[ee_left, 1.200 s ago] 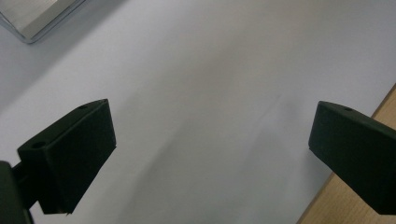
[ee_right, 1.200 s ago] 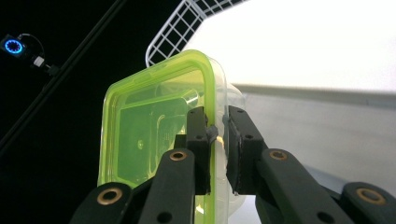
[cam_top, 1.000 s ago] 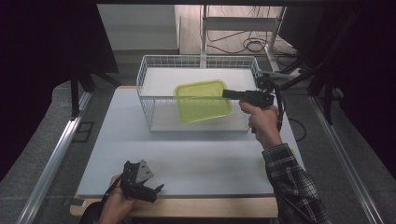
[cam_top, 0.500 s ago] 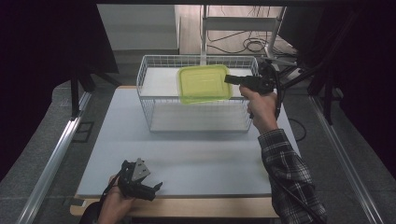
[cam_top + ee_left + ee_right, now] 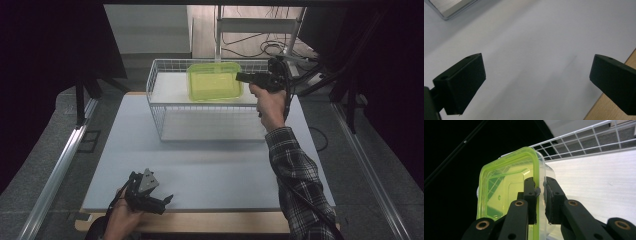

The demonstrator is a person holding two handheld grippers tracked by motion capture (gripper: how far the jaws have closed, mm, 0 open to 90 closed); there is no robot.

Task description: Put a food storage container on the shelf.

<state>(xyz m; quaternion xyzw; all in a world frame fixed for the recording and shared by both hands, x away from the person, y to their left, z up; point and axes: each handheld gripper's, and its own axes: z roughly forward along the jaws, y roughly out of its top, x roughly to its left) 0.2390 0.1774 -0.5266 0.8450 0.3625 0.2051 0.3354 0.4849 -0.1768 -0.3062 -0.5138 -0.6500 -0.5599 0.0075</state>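
A yellow-green see-through plastic container [image 5: 214, 81] hangs over the back of the white wire basket [image 5: 160, 102]. My right gripper [image 5: 243, 77] is shut on its right rim. In the right gripper view the container [image 5: 504, 192] fills the left half, and my right gripper [image 5: 540, 195] pinches its rim edge-on between both jaws. My left gripper [image 5: 162, 201] rests low at the table's front left edge. In the left gripper view its jaws stand wide apart over bare white tabletop, and the left gripper [image 5: 536, 82] is open with nothing between them.
The white table top [image 5: 210, 165] spans the middle, with a wooden strip [image 5: 200, 222] along its front edge. A metal rail [image 5: 60, 165] runs down the left side. Cables and a stand [image 5: 260, 30] lie behind the basket. A plaid sleeve [image 5: 295, 175] reaches in from the lower right.
My right gripper has carried the container up and toward the back of the basket. The left gripper has stayed near the front edge, shifting only slightly.
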